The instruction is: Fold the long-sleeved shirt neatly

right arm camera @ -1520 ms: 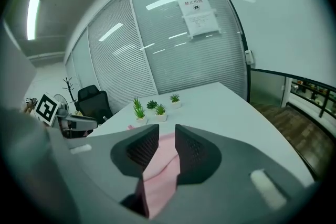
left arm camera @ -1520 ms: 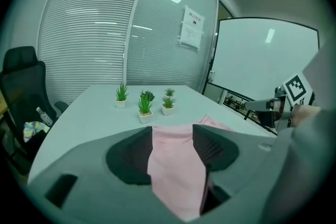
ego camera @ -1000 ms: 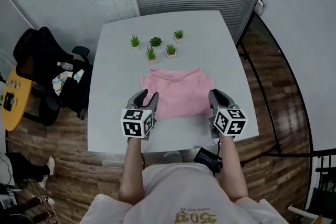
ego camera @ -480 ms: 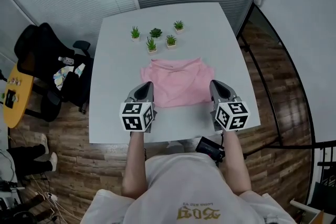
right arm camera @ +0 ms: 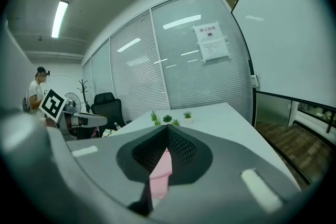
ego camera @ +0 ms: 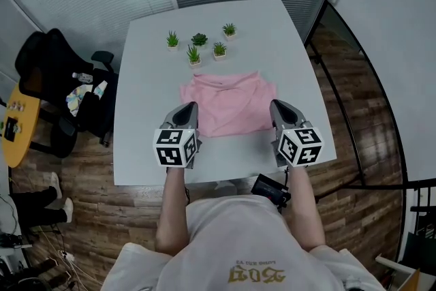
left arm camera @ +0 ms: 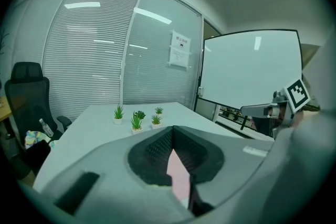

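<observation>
The pink long-sleeved shirt [ego camera: 231, 105] lies folded into a flat rectangle in the middle of the white table [ego camera: 146, 85]. My left gripper [ego camera: 189, 108] hovers by the shirt's near left corner, jaws shut with nothing held. By the near right corner my right gripper [ego camera: 278, 105] is likewise shut and empty. In the left gripper view the jaw tips of the left gripper [left arm camera: 172, 128] meet, and the shirt [left arm camera: 179, 176] shows pink below them. The right gripper view shows the right gripper [right arm camera: 168, 131] the same way above the shirt [right arm camera: 161, 173].
Several small potted plants [ego camera: 199, 46] stand behind the shirt toward the table's far side. A black office chair [ego camera: 48, 71] with items on it sits left of the table. The table's near edge [ego camera: 225, 177] runs just below both grippers.
Both grippers' jaws stood open at the shirt's near corners a second ago and are now shut. Both have lifted slightly; the shirt has not changed shape.
</observation>
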The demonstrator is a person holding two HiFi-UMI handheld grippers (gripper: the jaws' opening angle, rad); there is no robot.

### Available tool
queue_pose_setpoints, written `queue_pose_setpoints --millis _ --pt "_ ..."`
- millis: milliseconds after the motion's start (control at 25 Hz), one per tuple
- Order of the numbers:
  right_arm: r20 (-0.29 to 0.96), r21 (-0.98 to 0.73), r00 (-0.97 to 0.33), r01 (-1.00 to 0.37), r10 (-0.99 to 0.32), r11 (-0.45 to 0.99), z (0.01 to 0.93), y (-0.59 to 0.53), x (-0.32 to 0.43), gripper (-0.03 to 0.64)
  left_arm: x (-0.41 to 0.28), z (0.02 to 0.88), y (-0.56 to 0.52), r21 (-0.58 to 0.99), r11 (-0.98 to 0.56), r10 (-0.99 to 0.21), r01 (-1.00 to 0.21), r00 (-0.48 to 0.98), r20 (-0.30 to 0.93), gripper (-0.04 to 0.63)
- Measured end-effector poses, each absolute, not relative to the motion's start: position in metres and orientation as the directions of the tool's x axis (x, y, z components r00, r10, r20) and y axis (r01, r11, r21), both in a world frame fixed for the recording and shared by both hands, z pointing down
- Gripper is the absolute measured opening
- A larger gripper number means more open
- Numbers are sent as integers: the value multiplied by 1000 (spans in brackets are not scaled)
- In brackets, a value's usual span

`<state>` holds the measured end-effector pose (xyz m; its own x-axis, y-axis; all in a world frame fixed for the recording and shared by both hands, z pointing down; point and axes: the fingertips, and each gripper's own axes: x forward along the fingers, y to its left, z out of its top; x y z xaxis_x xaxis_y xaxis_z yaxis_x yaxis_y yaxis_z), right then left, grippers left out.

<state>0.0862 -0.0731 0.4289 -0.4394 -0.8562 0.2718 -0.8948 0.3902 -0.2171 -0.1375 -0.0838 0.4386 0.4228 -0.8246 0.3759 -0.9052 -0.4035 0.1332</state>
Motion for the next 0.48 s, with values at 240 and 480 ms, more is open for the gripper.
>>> queue_pose_setpoints --millis 240,480 --pt "285 -218 -438 -896 -853 387 431 -72 84 11 -136 439 -85 149 -418 -816 -896 442 371 5" --pt "300 -227 -449 -891 -842 394 437 -70 78 11 -137 446 -82 169 -420 -809 -892 452 376 5"
